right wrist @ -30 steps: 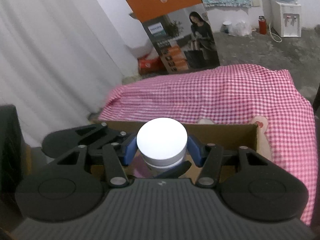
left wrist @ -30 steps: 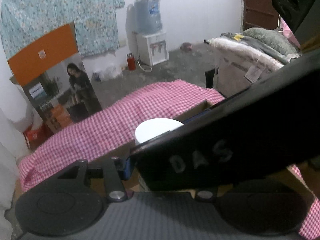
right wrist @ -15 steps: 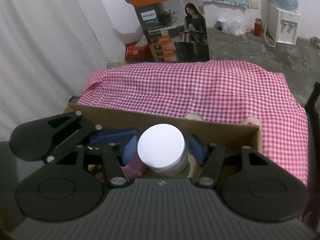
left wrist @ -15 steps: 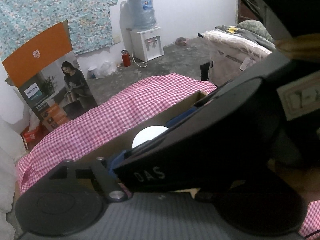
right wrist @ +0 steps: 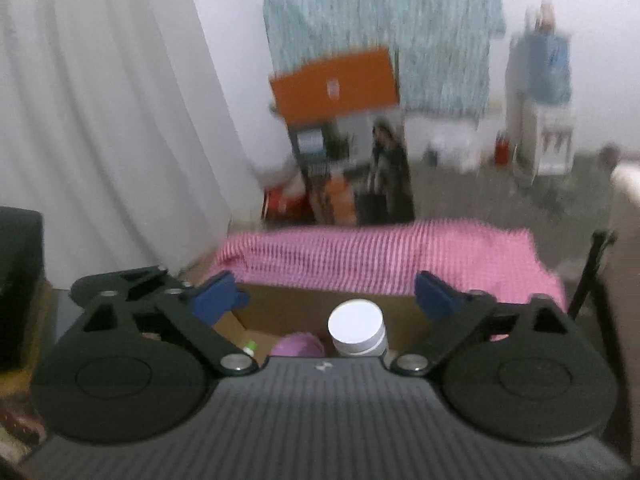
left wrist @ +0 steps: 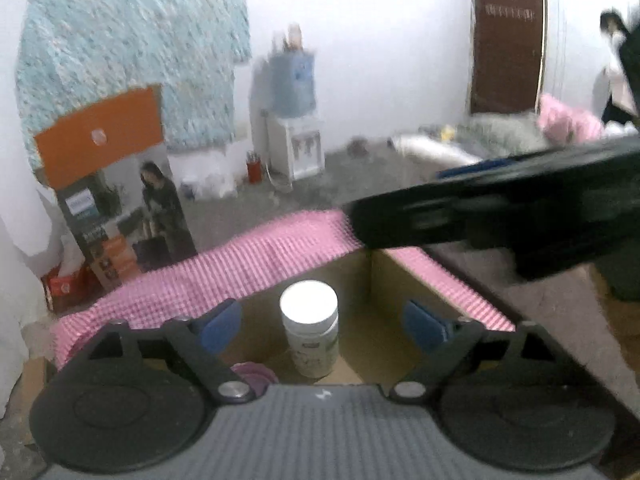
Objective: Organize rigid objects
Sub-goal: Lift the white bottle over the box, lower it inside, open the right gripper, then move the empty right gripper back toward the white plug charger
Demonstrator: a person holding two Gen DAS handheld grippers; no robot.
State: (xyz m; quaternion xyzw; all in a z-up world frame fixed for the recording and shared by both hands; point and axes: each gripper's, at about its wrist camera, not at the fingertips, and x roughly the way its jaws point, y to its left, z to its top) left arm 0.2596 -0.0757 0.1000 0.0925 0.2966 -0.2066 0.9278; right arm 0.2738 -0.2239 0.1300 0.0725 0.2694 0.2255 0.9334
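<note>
the cardboard box (left wrist: 404, 280) is the biggest thing ahead of both my grippers, open-topped, sitting on the pink checked cloth (left wrist: 224, 276). its far wall and right wall stand up ahead of the left gripper (left wrist: 320, 322), and they are the edges i would mind: any lift out has to go straight up before moving sideways. above the box there looks to be open room, except that a dark, blurred tool body, i think my other gripper, crosses the upper right of the left view.

the white-capped jar (left wrist: 310, 328) stands upright on the box floor, just ahead of the left gripper and between its blue pads (left wrist: 218, 322), which are spread wide and touch nothing. from the right gripper (right wrist: 326, 294), also spread wide with nothing in it, the jar sits just below and ahead, slightly right of centre.

i judge it a rigid plastic jar, light to moderate, smooth-sided and a bit slippery. i would take it across the body below the cap, not the cap itself.

a purple round thing (right wrist: 298, 346) lies just left of the jar, close enough to crowd a finger on that side. a small green-and-white bit (right wrist: 250, 346) sits further left, too small to name.
</note>
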